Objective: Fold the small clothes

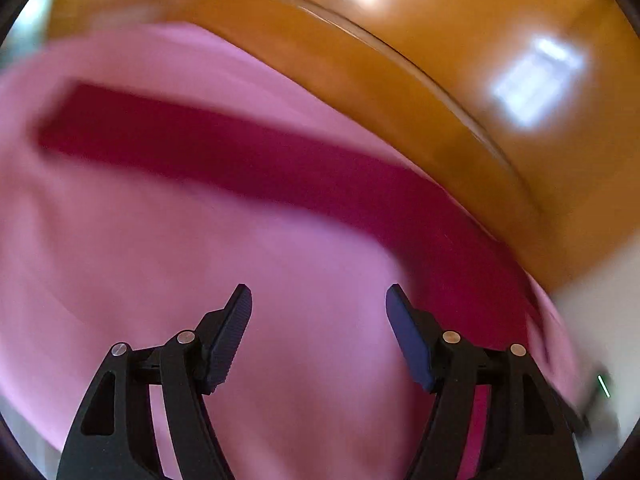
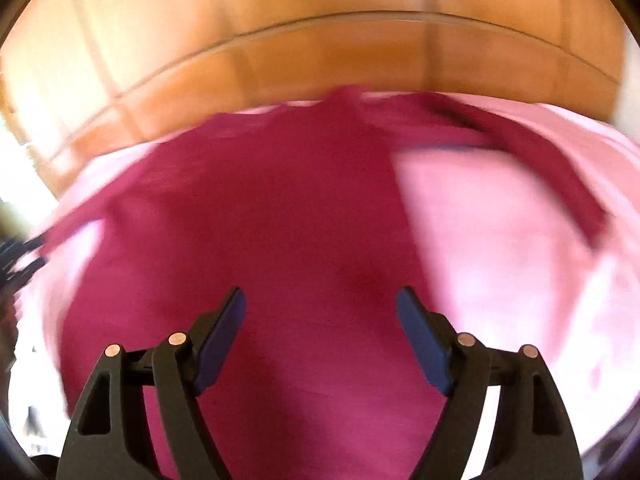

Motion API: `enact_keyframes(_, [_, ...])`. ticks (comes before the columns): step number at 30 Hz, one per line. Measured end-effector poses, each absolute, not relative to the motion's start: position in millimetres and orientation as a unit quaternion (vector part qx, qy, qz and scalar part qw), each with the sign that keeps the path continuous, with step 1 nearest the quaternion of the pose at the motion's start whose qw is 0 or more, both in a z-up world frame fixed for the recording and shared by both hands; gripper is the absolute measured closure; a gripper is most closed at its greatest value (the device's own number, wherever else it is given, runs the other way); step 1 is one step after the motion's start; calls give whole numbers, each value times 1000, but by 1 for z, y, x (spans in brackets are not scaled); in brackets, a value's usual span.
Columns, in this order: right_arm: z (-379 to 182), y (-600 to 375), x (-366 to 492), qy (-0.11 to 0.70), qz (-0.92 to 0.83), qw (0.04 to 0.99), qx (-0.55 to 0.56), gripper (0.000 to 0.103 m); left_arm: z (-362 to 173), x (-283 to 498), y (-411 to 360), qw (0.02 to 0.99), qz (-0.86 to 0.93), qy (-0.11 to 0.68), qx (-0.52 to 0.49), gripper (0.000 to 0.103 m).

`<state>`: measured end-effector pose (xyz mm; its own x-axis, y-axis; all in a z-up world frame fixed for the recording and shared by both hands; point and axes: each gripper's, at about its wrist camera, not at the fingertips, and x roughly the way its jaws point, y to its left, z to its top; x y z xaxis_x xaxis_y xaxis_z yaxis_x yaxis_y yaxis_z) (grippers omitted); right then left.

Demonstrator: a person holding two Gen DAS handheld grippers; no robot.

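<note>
So in my left view the left gripper (image 1: pixel 319 300) is spread wide with nothing between the fingers, sitting low center over the garment (image 1: pixel 160 248), which fills most of the frame in light pink. The thing that matters here is the dark stripe (image 1: pixel 248 160): it runs as a long band from the upper left down to the lower right, so its long axis cuts diagonally across my fingers and sits ahead of them, not under them. Past it, along the top and right, is the wooden table (image 1: pixel 460 40) with a curved line running through it. Everything's motion-blurred, so I can't tell exactly where the hem is. Over in my right view the right gripper (image 2: pixel 320 300) is also splayed apart and empty, and it's right over the dark panel (image 2: pixel 280 220), which takes up the middle of the frame; the pink part sits off to the right. The table is a band across the top. My guess is the right one is nearer the dark fabric, so that's the side I'd grab from first.
</note>
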<state>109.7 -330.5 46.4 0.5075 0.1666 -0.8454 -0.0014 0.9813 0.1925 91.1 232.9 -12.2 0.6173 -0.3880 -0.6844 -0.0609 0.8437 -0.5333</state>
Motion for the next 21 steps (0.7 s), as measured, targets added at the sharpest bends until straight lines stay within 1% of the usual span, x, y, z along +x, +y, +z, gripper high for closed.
enact_keyframes(2, [39,-350,100,508,22,858,76,27,-18,73,206,847,-142,447,-252,35])
enact_keyframes(3, [32,-358,92,521,16,850,77,31,-22,63,191,839,-164,459,-243,35])
enact_keyframes(4, [28,-360,84,532,18,843,78,37,-27,52,178,831,-178,471,-237,35])
enact_keyframes(5, [22,-360,76,543,29,835,80,40,-32,45,168,824,-187,484,-228,38])
enact_keyframes(6, [22,-358,68,542,35,836,78,46,-37,37,158,823,-188,493,-209,42])
enact_keyframes(7, [23,-356,63,541,40,837,75,56,-39,31,151,829,-181,494,-188,54])
enact_keyframes(8, [25,-353,58,541,49,836,75,61,-39,24,146,837,-174,490,-168,71])
enact_keyframes(9, [26,-350,53,543,57,835,75,69,-39,23,149,835,-179,493,-167,87])
enact_keyframes(10, [27,-346,51,543,61,834,71,80,-39,21,149,833,-181,496,-167,95])
enact_keyframes(11, [28,-337,49,544,66,834,63,87,-34,13,144,837,-177,491,-161,99])
enact_keyframes(12, [30,-334,49,545,74,834,57,94,-31,10,141,843,-174,487,-147,100])
enact_keyframes(14, [36,-332,47,544,80,834,52,95,-23,0,143,846,-168,487,-136,100])
enact_keyframes(17, [43,-343,42,545,102,830,66,95,-26,-13,148,846,-146,496,-133,100])
enact_keyframes(21, [33,-341,28,569,111,813,46,95,-26,-5,159,842,-135,503,-144,100])
